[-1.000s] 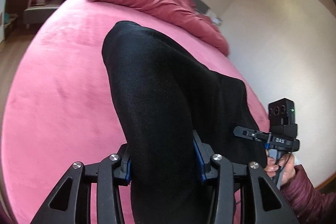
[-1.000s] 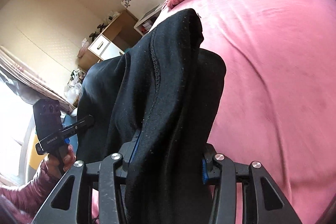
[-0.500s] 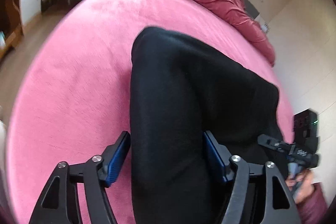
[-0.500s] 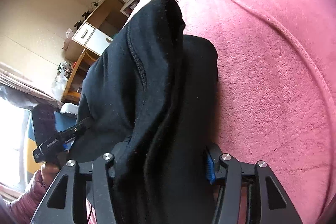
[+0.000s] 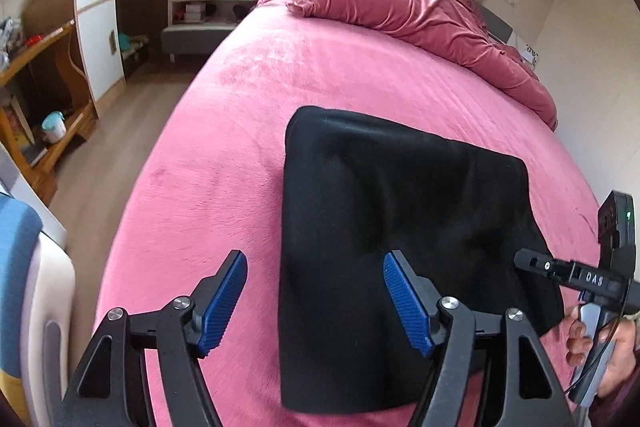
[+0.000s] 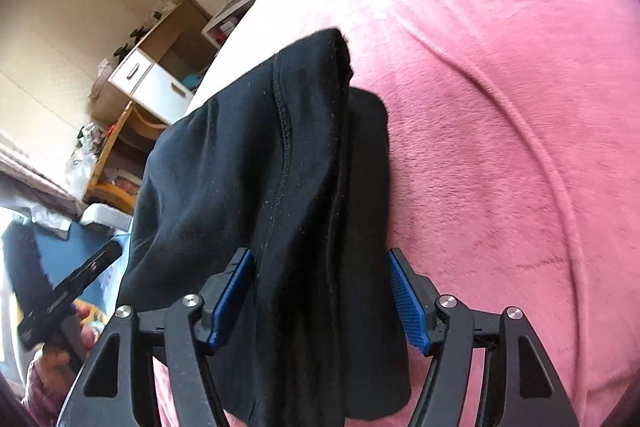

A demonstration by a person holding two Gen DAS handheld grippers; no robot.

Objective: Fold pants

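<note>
The black pants (image 5: 400, 227) lie folded in a flat stack on the pink bed (image 5: 224, 155). My left gripper (image 5: 316, 299) is open above the stack's near left edge, its blue pads apart and touching nothing. In the right wrist view the pants (image 6: 288, 187) run between the fingers of my right gripper (image 6: 320, 291). Its blue pads stand wide on either side of the cloth, with the jaws open. The right gripper also shows in the left wrist view (image 5: 532, 261), at the stack's right edge.
A crumpled pink duvet (image 5: 420, 15) lies along the head of the bed. Left of the bed are wooden floor (image 5: 120, 131), a white cabinet (image 5: 100, 31), a wooden desk (image 5: 36, 75) and a low white shelf (image 5: 208, 11).
Both grippers have opened and let go of the pants, which now rest on the bed. My left gripper has pulled back and up.
</note>
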